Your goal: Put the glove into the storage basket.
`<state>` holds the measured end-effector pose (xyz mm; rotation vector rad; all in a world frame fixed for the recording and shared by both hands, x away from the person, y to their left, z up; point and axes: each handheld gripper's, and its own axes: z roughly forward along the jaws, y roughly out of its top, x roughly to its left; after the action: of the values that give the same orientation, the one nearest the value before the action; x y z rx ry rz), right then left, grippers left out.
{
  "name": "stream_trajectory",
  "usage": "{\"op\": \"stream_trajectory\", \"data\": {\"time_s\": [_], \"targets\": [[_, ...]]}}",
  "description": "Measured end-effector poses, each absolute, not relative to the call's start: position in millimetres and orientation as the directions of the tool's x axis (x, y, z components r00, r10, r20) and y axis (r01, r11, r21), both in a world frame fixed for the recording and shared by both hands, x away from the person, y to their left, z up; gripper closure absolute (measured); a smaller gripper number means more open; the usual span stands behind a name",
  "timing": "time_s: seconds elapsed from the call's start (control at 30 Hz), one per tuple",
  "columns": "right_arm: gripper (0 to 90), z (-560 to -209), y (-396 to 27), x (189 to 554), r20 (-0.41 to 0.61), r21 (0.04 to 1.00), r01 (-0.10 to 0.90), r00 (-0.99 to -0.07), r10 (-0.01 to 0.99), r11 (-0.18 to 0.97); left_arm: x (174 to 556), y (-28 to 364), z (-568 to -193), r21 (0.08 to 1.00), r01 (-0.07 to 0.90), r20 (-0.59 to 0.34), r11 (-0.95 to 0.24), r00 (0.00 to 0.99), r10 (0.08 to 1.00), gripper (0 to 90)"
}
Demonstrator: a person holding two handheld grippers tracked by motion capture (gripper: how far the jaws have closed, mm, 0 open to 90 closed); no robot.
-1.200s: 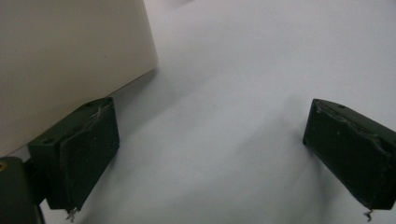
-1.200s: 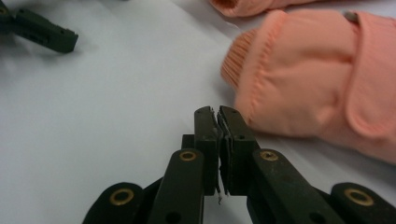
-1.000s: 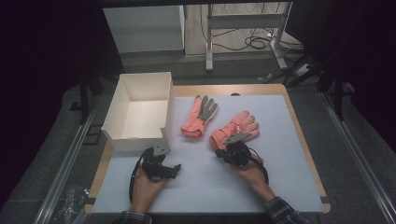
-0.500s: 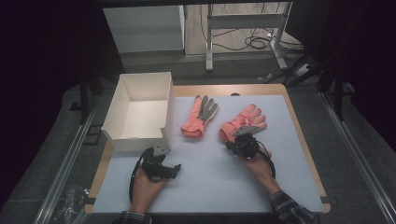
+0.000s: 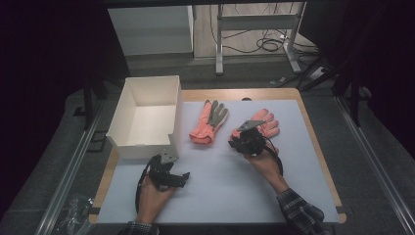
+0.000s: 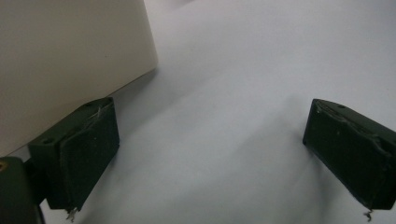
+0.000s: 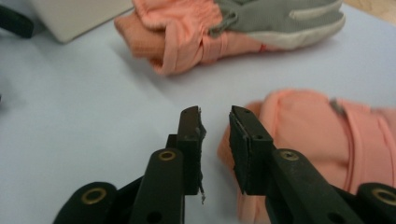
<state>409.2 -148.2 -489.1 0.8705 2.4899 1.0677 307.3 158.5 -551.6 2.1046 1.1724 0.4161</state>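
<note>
While its cuff faces the person, orange glove (image 5: 266, 127) fingers-away; right tool (image 7: 215, 133) just parted, empty.

Gloves: two, one orange-and-grey glove (image 5: 209, 123) and one orange glove (image 5: 266, 127)
Boxes: one white box (image 5: 147, 117)
Grippers: two, left gripper (image 5: 169, 177) and right gripper (image 5: 243, 142)

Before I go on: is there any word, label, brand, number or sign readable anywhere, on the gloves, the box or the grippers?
None can be read.
White open cardboard box: plain walls, no print.
Folded orange glove with grey palm: no legible label.
Second orange glove beside the right gripper: a small grey tab near the cuff, too blurred to read.
Left gripper: black pads, unmarked.
Pale blue table mat: blank.
</note>
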Motion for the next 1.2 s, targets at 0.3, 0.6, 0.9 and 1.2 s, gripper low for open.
{"op": "stream_trajectory", "data": {"time_s": [0.3,0.6,0.9,1.2], "targets": [[68.1,-481.7,-121.2,440.4,-0.003,0.738,0.431,-0.767,0.641,0.519,307.6,159.1,-551.3,0.694,0.618,-0.043,-0.370,0.549,0.835,3.6],[63.7,-476.0,-90.4,476.5,-0.020,0.730,0.441,-0.749,0.662,0.522,307.5,158.9,-551.6,0.695,0.620,-0.048,-0.365,0.546,0.836,3.6],[52.5,-485.4,-72.0,501.3,-0.020,0.716,0.485,-0.704,0.710,0.502,307.5,158.9,-551.5,0.694,0.620,-0.048,-0.365,0.546,0.837,3.6],[63.3,-503.4,-55.9,516.9,-0.034,0.613,0.577,-0.664,0.747,0.540,307.6,159.0,-551.5,0.695,0.618,-0.047,-0.367,0.548,0.835,3.6]]}}
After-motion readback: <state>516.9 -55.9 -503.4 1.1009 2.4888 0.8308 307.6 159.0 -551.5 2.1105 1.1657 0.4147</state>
